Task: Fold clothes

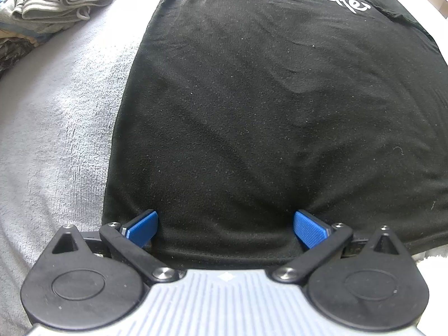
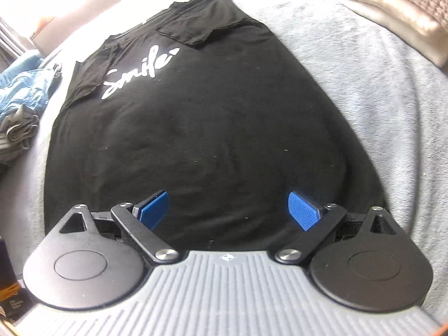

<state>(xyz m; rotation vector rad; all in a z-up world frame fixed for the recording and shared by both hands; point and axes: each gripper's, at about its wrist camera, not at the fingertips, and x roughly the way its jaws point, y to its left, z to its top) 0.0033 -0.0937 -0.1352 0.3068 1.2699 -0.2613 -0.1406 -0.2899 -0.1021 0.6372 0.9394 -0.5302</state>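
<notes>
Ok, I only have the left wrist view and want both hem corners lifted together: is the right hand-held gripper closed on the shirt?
Observer: No. The right hand-held gripper is open, its blue fingers spread over the black Smile T-shirt near its hem.
Operator: Does the shirt's right edge hang off the bed?
Observer: No. That edge lies on the grey blanket, which carries on well past it.
Operator: Anything further out on that side?
Observer: Pillows at the far right, clear of the shirt.
</notes>
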